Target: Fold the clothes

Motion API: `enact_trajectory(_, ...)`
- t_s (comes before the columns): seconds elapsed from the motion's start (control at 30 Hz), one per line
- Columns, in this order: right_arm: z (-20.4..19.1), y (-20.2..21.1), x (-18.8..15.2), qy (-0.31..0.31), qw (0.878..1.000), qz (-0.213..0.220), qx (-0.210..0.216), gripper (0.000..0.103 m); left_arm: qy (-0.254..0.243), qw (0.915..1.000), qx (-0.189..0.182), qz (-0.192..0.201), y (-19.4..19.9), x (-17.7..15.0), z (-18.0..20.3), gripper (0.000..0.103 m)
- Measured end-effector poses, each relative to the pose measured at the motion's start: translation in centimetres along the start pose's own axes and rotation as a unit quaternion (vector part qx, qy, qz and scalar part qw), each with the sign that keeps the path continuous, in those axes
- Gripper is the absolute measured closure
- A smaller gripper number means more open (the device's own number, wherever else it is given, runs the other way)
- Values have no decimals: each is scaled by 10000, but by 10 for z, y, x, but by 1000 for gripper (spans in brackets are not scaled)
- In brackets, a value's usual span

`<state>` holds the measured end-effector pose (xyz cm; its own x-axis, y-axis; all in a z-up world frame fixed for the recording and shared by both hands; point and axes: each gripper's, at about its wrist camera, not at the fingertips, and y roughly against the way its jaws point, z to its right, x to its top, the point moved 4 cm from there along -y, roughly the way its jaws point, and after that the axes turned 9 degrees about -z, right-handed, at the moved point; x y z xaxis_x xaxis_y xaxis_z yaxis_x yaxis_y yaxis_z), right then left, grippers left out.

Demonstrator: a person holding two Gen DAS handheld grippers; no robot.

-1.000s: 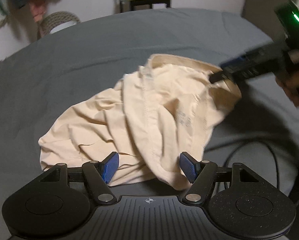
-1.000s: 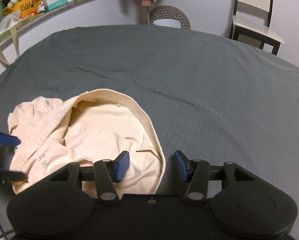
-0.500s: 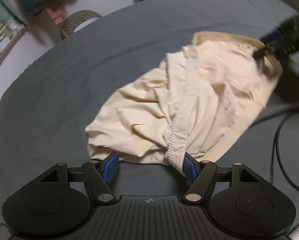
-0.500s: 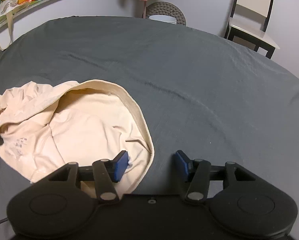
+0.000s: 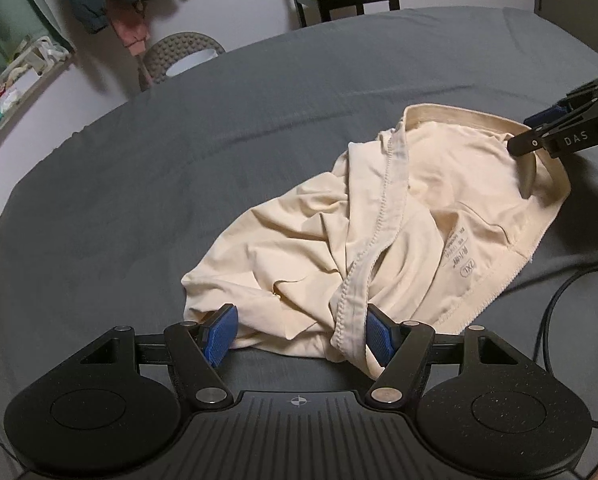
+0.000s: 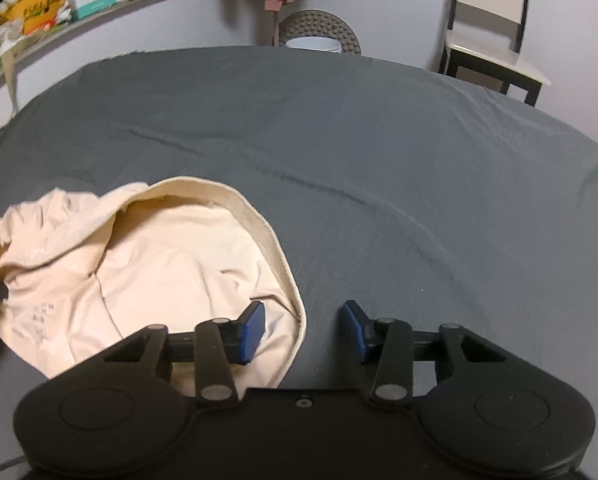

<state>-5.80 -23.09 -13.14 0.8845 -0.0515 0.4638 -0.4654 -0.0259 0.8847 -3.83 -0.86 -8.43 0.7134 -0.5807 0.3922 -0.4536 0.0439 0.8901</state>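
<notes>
Left wrist view: cream garment lies crumpled between two open grippers

Left wrist footage is filled by a cream-coloured, stretchy cotton garment (image 5: 399,232) lying crumpled on a dark grey bedsheet (image 5: 179,168). A printed size label is seen on the garment's inner face, and a scalloped hem runs down its middle. The left gripper (image 5: 299,334) is held low at the garment's near edge, its jaws spread wide; a fold of the hem is seen just beside the blue right-hand pad, with nothing clamped. A black cable (image 5: 555,296) is seen on the sheet to the right of the garment.

At the far right of the same view, the right gripper (image 5: 539,132) is seen at the garment's elastic waistband (image 5: 451,114). In the right wrist view, the right gripper (image 6: 303,330) is shown with jaws wide apart, the waistband edge (image 6: 275,256) lying between them and ungrasped; whether either pad touches the cloth cannot be told.

Beyond the bed, a white-seated black chair (image 6: 495,52) and a grey studded round basket (image 6: 319,34) are seen against the wall, with a cluttered shelf (image 6: 59,4) to the left.
</notes>
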Motion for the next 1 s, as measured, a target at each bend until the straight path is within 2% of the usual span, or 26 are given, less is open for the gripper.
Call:
enact_trajectory(0.1, 3, 1, 0, -67, 9999, -71, 36, 80, 137, 9998, 130, -79, -4, -2, -9, 35)
enact_trajectory(0.2, 5, 5, -4, -109, 9997, -149, 126, 89, 108, 9985, 494, -191, -9, -4, -17, 35)
enact_trajectory(0.3, 2, 8, -5, -14, 9999, -137, 91, 90, 199, 9986, 429, -250, -12, -5, -21, 35)
enact_trajectory(0.47, 4, 13, 0, -131, 9999, 5, 104, 89, 11, 9985, 469, -280, -15, -4, -13, 35)
enact_trajectory(0.6, 6, 7, 1, -151, 9998, -59, 92, 89, -75, 9991, 310, -294, -15, -6, -6, 35)
enact_trajectory(0.83, -6, 6, -2, 47, 10000, -58, -46, 90, -284, 9991, 321, 45, -6, -6, -4, 36)
enact_trajectory(0.9, -7, 9, -4, 35, 10000, -16, -26, 91, -258, 9991, 312, 78, -5, -5, -7, 45)
enact_trajectory(0.93, -7, 10, -5, 43, 10000, -26, -31, 94, -215, 9993, 279, 80, -6, -5, -9, 60)
enact_trajectory(1.0, -6, 10, -7, 58, 9999, -60, -79, 96, -128, 9997, 182, 78, -6, -4, -12, 74)
